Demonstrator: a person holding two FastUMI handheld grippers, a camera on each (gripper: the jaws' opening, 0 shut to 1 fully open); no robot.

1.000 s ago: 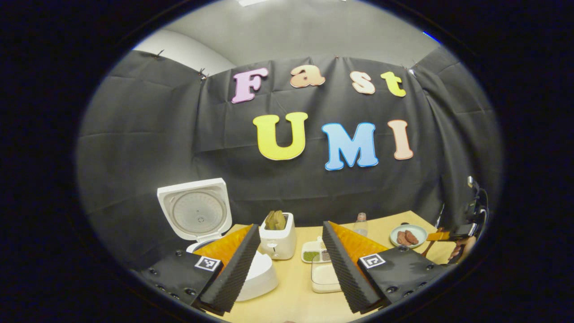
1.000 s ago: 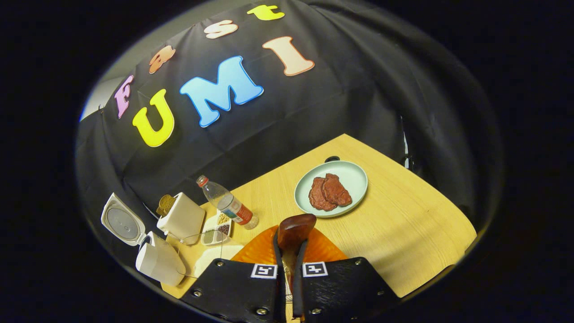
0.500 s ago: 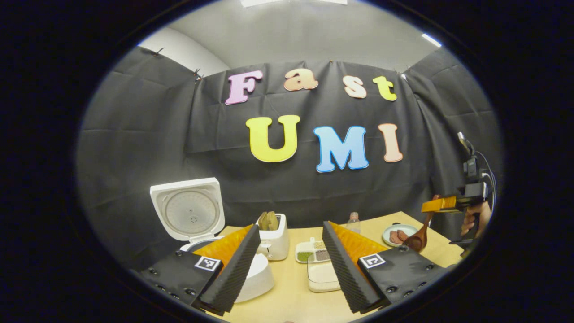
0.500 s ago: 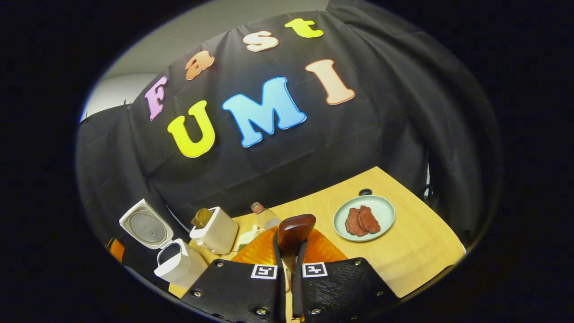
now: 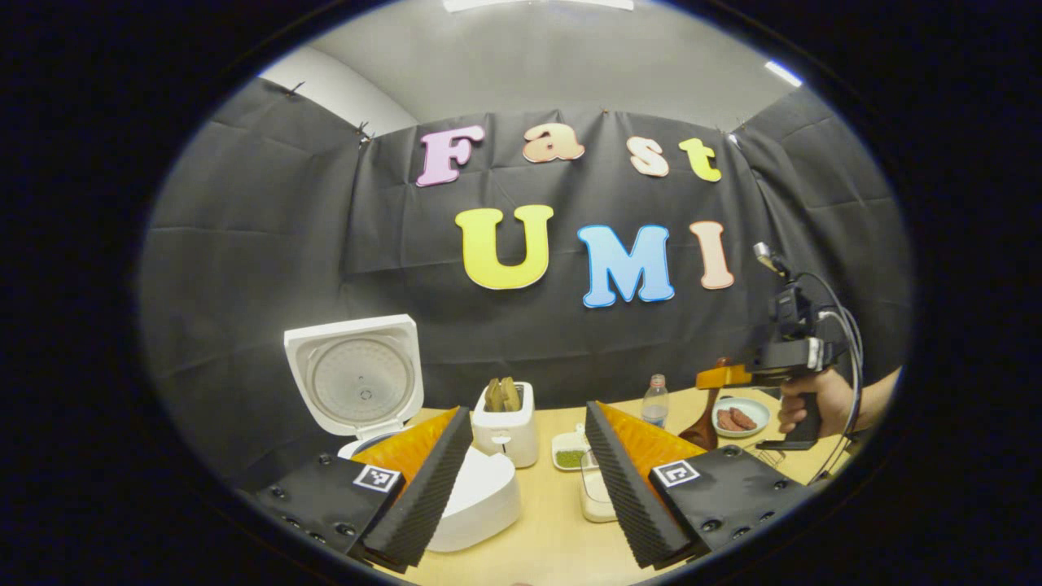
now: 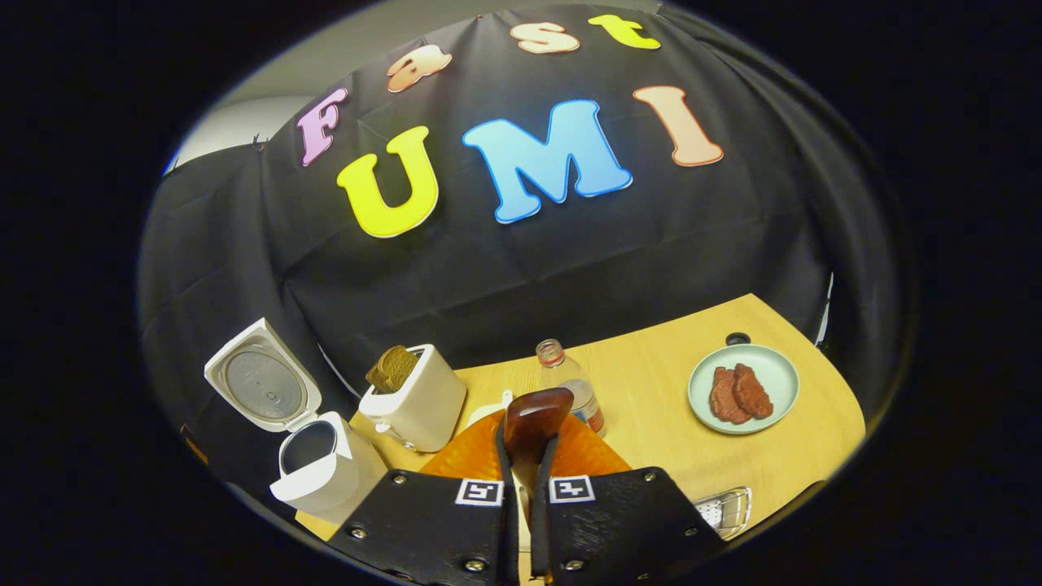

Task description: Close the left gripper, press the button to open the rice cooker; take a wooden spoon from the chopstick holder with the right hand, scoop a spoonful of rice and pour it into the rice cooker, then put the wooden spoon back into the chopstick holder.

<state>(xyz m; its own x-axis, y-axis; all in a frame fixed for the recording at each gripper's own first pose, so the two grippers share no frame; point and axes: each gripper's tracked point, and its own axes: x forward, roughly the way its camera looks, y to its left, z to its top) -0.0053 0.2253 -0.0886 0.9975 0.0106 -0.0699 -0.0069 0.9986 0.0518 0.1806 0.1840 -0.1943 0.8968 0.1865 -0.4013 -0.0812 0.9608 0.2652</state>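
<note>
Rice cooker (image 5: 476, 496) lid (image 5: 356, 374) already up, standing at approx 10 o'clock from the left gripper (image 5: 527, 480), so button step looks done. Left gripper's jaws spread wide, nothing between them, hovering low over the worktop (image 5: 545, 537) w/ the cooker body just behind the left finger.

Right gripper (image 6: 521, 480) has its jaws nearly shut, clamped on the wooden spoon (image 6: 533, 419); the spoon's bowl sticks out forward at 12 o'clock past the fingertips. In the left gripper view the same spoon (image 5: 702, 427) hangs bowl-down under the right gripper (image 5: 724, 376), held by a hand (image 5: 802, 399) at approx 3 o'clock, above the worktop near the plate of meat (image 5: 741, 417). Chopstick holder: can't tell for sure; a wire thing at 5 o'clock in the right gripper view may be it.

Spoon looks empty, so scooping rice seems next. The white tray (image 5: 593, 492) between the left fingers prob. holds the rice.

Risks:
- Grip is on a narrow handle, so the spoon could twist in the jaws when it digs in, spilling grains.
- Bottle (image 6: 570, 387) and toaster (image 6: 415, 399) sit on the path toward the cooker (image 6: 326, 472); a low swing could knock the bottle over.
- Left gripper is parked near the tray and cooker, so the two could collide during scoop or pour.
</note>
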